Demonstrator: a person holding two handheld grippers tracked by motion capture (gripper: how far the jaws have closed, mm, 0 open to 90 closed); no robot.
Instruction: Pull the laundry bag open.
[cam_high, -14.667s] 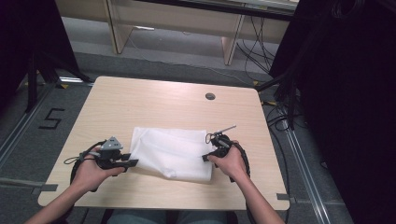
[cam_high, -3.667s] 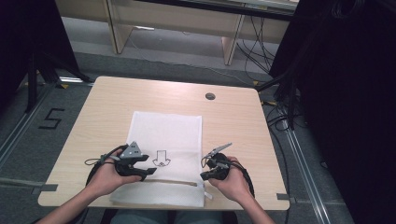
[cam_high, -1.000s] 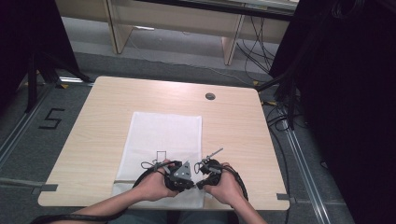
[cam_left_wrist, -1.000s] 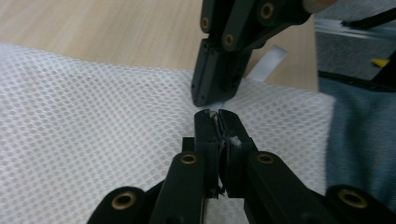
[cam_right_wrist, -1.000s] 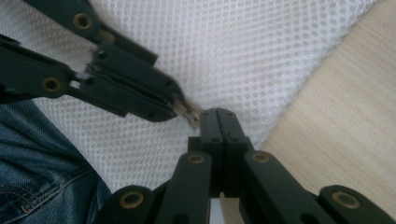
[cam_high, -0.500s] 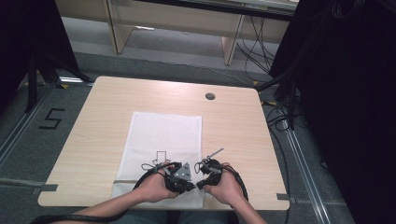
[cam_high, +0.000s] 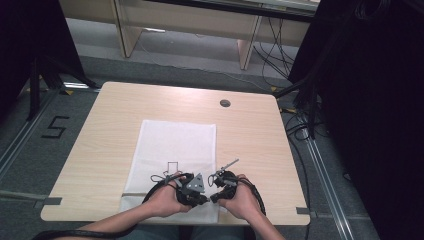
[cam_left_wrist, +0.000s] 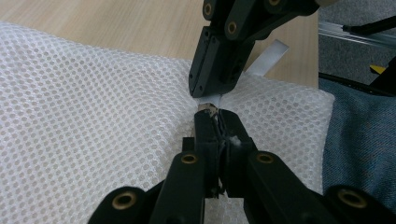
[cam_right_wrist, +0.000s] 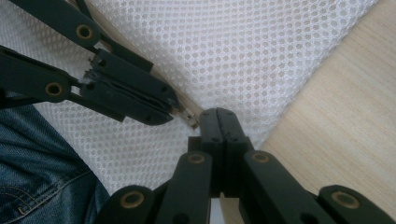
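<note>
Both my grippers, left (cam_left_wrist: 215, 122) and right (cam_right_wrist: 219, 116), are pinched tight on the mesh bag's (cam_high: 175, 145) zipper; yanking unevenly could jam it.

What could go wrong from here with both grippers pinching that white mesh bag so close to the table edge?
Both the left gripper and the right gripper look shut at the zipper end of the white mesh bag, tips nearly touching, so they could collide. A hard pull might snag or tear the open mesh. That end sits at the near edge of the table, so the bag could slide off toward the person's lap.
</note>
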